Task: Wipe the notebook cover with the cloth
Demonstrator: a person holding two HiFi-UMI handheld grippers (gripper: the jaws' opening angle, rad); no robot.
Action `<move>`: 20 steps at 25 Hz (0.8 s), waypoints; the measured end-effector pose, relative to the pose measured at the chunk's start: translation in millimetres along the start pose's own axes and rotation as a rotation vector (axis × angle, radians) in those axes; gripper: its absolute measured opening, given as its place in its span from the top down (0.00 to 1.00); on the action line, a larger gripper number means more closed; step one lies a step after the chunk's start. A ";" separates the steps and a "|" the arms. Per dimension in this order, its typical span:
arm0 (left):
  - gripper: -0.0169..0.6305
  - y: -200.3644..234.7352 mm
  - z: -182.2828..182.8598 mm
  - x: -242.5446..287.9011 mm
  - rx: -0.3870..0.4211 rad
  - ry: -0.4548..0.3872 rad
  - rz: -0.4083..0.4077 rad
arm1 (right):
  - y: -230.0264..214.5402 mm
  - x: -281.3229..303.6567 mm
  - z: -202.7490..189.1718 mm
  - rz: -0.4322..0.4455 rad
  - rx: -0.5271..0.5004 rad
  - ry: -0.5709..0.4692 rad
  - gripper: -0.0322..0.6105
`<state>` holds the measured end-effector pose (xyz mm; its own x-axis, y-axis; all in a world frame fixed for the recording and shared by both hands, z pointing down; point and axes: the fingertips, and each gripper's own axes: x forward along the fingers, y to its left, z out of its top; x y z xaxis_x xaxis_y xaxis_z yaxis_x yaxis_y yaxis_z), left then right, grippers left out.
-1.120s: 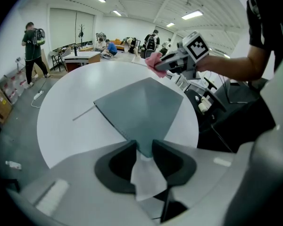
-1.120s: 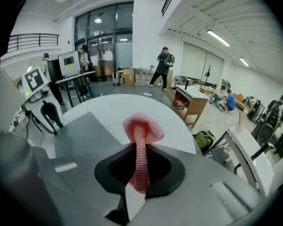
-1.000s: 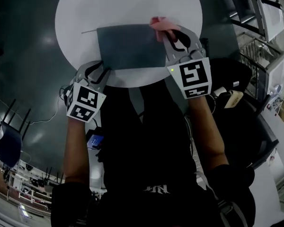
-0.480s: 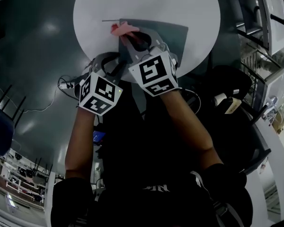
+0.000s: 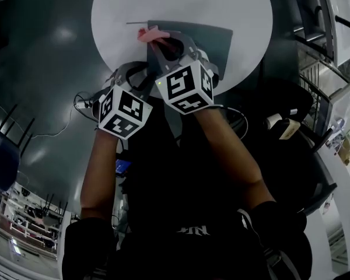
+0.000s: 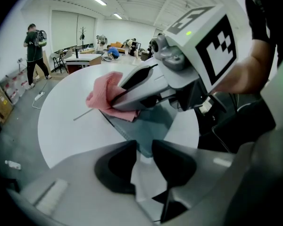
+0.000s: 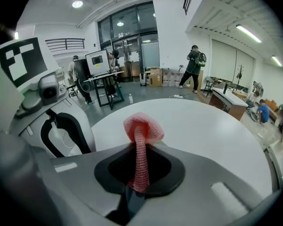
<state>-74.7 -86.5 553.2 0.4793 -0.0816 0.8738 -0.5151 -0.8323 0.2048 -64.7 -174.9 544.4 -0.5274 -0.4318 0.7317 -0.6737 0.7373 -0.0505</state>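
Looking down, the head view lays out the whole scene: a dark notebook (image 5: pixel 213 39) flat on the round white table (image 5: pixel 245 10), toward the edge nearest the person. A pink cloth (image 5: pixel 150 35) sits at the notebook's far left corner and spills partly onto the table. The right gripper (image 5: pixel 163 44) reaches over the cover to that corner, and the left gripper (image 5: pixel 141 73) sits at the near left corner, but the marker cubes hide both sets of jaws here.

The right gripper view settles that grip. The right gripper (image 7: pixel 140 147) is clenched on the cloth (image 7: pixel 142 126), a narrow pinched strip running up between its jaws and bulging out past the tips. Only the table (image 7: pixel 207 126) lies beyond, with a standing person (image 7: pixel 193 65) far across the room.

The left gripper view shows the left gripper (image 6: pixel 142 147) released, its jaws a little apart. The notebook's (image 6: pixel 148 126) near corner pokes into the gap between the tips, and whether it touches them I cannot tell. This view also shows, from the side, the other gripper pressing the cloth (image 6: pixel 106 95) onto the cover.
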 end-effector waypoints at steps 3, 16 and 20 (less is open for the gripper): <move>0.80 -0.6 -0.2 0.6 0.002 0.009 0.004 | -5.9 -6.1 -7.8 -0.007 -0.006 0.007 0.91; 0.80 0.0 3.9 1.0 0.005 0.046 0.018 | -57.1 -53.4 -55.7 -0.092 0.045 0.028 0.91; 0.80 -0.9 3.7 0.9 0.002 0.054 0.021 | -73.1 -69.3 -71.3 -0.123 0.060 0.038 0.91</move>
<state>-71.2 -87.9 552.1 0.4296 -0.0693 0.9003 -0.5231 -0.8319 0.1855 58.0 -161.9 545.9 -0.4196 -0.4962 0.7601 -0.7623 0.6472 0.0017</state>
